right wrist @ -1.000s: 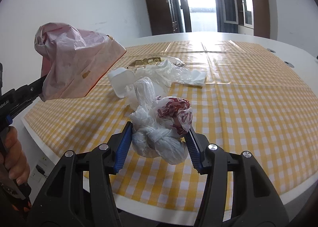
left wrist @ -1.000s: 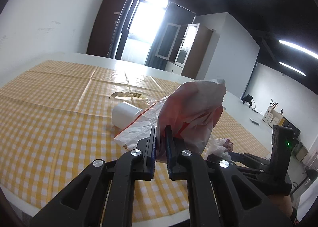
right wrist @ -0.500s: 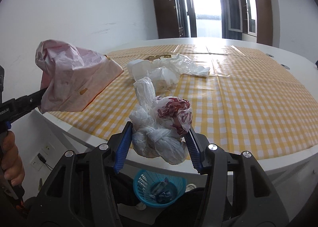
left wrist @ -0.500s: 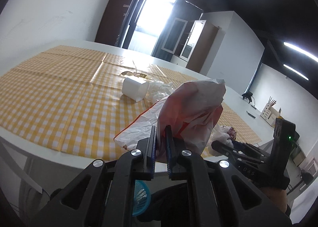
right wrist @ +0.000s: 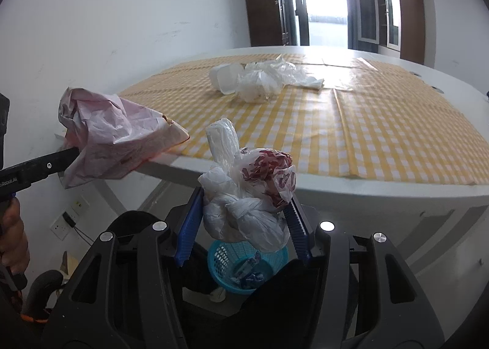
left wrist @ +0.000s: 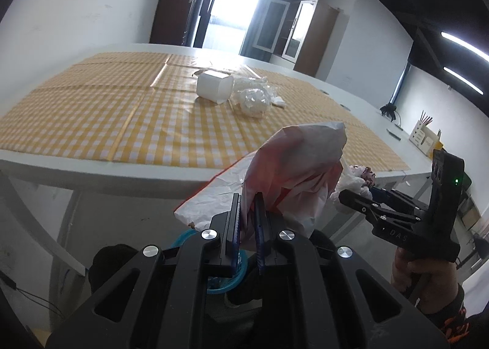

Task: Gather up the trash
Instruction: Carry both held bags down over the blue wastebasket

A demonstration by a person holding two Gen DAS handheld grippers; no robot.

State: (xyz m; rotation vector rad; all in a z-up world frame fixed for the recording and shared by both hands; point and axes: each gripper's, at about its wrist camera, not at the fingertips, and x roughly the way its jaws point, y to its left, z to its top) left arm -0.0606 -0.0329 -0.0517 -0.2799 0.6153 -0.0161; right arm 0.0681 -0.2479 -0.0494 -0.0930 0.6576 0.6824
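Note:
My left gripper (left wrist: 247, 211) is shut on a crumpled pink and white paper wrapper (left wrist: 293, 172), held in the air off the table's near edge; the wrapper (right wrist: 113, 138) also shows at the left of the right wrist view. My right gripper (right wrist: 244, 214) is shut on a knotted white plastic bag with red print (right wrist: 247, 193), seen small in the left wrist view as the bag (left wrist: 357, 178). Below both, on the floor, stands a blue plastic basket (right wrist: 247, 266) with some scraps inside; its rim (left wrist: 183, 237) peeks out behind my left fingers.
On the yellow checked tablecloth (right wrist: 366, 123) remain a white foam container (left wrist: 214, 86) and crumpled clear plastic bags (right wrist: 269, 77). The white table edge (right wrist: 336, 184) runs just ahead of me. A pen holder (left wrist: 424, 138) stands at the far right.
Both grippers have pulled back from over the table and sunk, still holding their trash. The table edge and the blue basket on the floor have come into view below them.

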